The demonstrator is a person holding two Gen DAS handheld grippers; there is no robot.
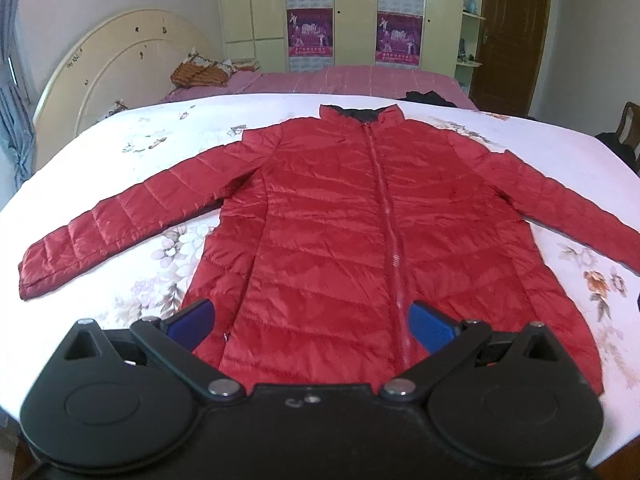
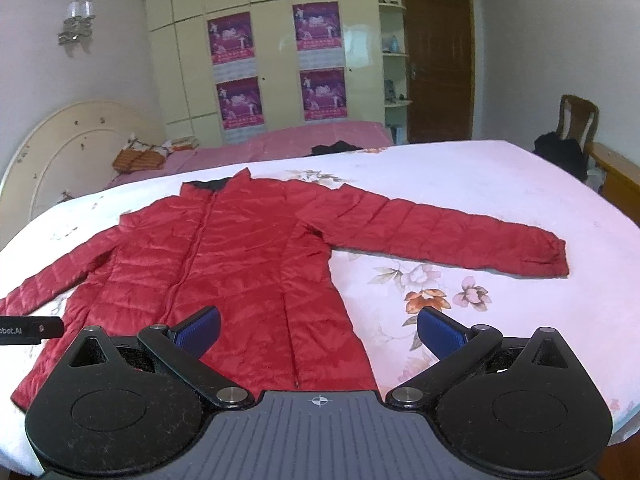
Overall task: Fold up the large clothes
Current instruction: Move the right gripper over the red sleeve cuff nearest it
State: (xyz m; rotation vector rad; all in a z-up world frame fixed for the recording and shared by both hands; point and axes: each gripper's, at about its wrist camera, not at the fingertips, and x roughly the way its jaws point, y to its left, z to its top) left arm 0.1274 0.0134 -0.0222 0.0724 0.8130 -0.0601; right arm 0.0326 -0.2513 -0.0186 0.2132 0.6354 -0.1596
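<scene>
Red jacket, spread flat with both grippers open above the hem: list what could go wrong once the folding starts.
1. The red jacket is shiny quilted fabric, so it may slip from the pads of the left gripper or right gripper.
2. Both sleeves lie stretched far out sideways; one could drag or bunch instead of folding in cleanly.
3. The floral sheet underneath could get pinched together with the hem.
</scene>
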